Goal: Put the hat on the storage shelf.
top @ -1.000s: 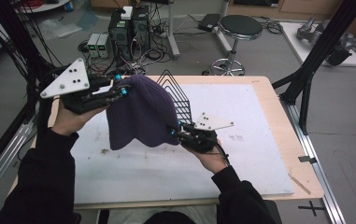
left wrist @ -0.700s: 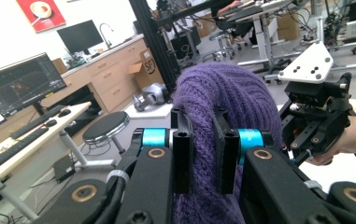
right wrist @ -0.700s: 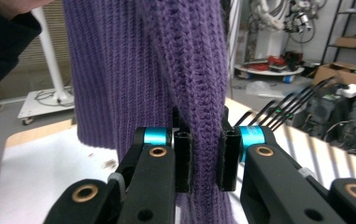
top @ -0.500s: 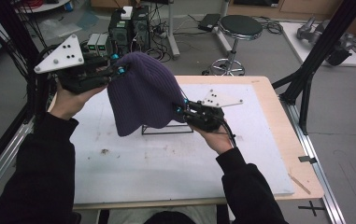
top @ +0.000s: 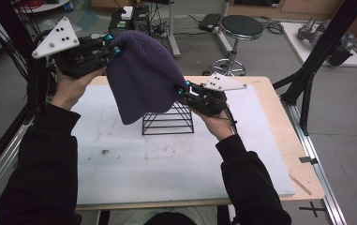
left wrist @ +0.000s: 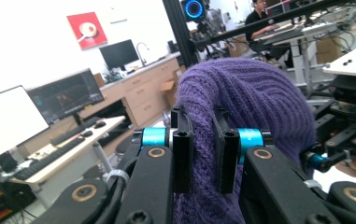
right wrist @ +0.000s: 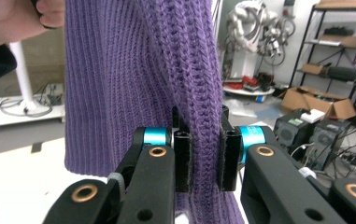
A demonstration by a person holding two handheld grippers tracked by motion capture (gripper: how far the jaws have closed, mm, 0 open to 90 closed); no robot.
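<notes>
Purple knit beanie (top: 143,79) in the air over my wire rack (top: 168,119) | right gripper (top: 185,91) clamped on its edge | left gripper (top: 113,49) pinching the far edge | soft, floppy, light, so I'd grab thick ribbing.

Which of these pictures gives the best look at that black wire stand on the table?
The high view: the black wire stand sits on the white table mat, partly behind the purple hat that the left gripper and right gripper hold up. The gripper views look along their jaws at purple knit, with the room beyond.
</notes>
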